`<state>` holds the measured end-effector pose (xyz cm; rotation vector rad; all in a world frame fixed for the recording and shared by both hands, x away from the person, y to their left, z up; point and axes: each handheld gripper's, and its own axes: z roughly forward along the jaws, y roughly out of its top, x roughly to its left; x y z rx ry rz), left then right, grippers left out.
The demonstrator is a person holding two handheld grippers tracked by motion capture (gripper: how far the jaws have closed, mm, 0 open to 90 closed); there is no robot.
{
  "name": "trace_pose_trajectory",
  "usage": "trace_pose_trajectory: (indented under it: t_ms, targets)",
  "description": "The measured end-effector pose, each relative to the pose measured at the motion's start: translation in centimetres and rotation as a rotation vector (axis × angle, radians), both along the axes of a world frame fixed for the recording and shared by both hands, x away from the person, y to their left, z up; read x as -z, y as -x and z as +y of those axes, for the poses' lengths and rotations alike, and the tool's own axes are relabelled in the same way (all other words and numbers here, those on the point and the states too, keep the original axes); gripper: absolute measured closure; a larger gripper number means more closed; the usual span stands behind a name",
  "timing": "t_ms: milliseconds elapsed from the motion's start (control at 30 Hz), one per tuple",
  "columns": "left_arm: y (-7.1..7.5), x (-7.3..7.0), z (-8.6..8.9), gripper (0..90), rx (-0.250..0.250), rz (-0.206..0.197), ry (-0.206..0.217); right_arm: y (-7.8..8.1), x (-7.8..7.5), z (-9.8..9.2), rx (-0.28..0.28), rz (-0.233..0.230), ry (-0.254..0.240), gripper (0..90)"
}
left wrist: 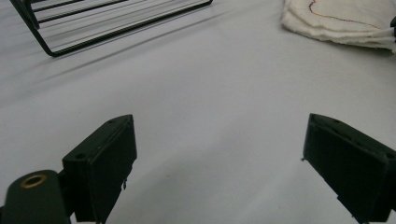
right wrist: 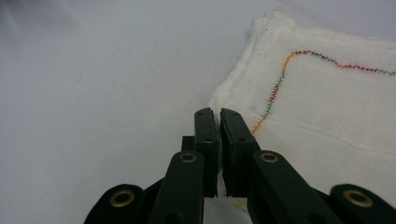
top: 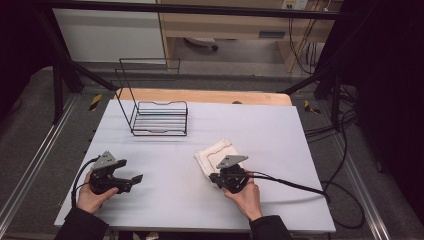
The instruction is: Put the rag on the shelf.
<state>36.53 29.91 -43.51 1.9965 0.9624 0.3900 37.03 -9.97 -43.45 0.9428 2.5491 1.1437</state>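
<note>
A folded white cloth (top: 215, 152) with a line of coloured stitching lies right of the table's middle. My right gripper (top: 215, 176) sits at its near edge. In the right gripper view the two black jaws stand pressed together (right wrist: 218, 114), and the cloth (right wrist: 327, 102) runs in between them at its edge, so they pinch the cloth. My left gripper (top: 132, 182) rests low at the front left of the table. Its jaws stand wide apart (left wrist: 219, 154) with only bare tabletop between them. The cloth (left wrist: 336, 18) lies farther off, in the top right corner of that view.
A black wire rack (top: 160, 118) (left wrist: 116, 23) stands at the back left of the pale grey table (top: 250, 125). Cables trail from both grippers, the right one off the table's right side. A dark frame surrounds the table.
</note>
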Motion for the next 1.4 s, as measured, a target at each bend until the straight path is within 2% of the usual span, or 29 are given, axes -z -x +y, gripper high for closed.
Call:
trace_pose_trajectory:
  t_ms: [267, 367, 467, 733, 867, 967, 1100, 1367, 1400]
  targets:
    - [0.0, 0.0, 0.0, 9.9, 0.001, 0.001, -0.001, 0.9, 0.0, 0.8, -0.029, 0.021, -0.028, 86.4]
    - [0.0, 0.0, 0.0, 9.9, 0.001, 0.001, -0.001, 1.3, 0.1, 1.4, -0.052, 0.023, -0.024, 86.4]
    - [0.0, 0.0, 0.0, 9.8, -0.001, 0.001, 0.0, 1.7, 0.2, 2.0, -0.073, 0.04, -0.041, 86.4]
    - [0.0, 0.0, 0.0, 9.8, -0.003, 0.001, 0.001, 2.0, 0.7, 2.6, -0.091, 0.044, -0.034, 85.1]
    - [0.1, -0.1, -0.1, 9.9, -0.003, 0.003, 0.002, 1.8, 0.4, 2.6, -0.094, 0.044, -0.067, 74.1]
    - [0.1, -0.1, -0.3, 9.7, -0.002, 0.002, -0.001, 1.6, -0.2, 2.2, -0.088, 0.016, -0.073, 64.4]
    - [0.2, -0.2, -0.5, 9.2, -0.002, 0.002, -0.004, 1.1, -0.7, 1.0, -0.035, -0.021, -0.082, 50.4]
    - [0.0, -0.1, -1.3, 7.5, 0.002, 0.014, -0.003, -0.4, -0.6, -2.4, 0.073, -0.052, -0.082, 25.3]
    - [0.0, -0.1, -1.4, 7.4, 0.004, 0.016, -0.006, -0.6, -0.5, -2.9, 0.08, -0.042, -0.082, 22.4]
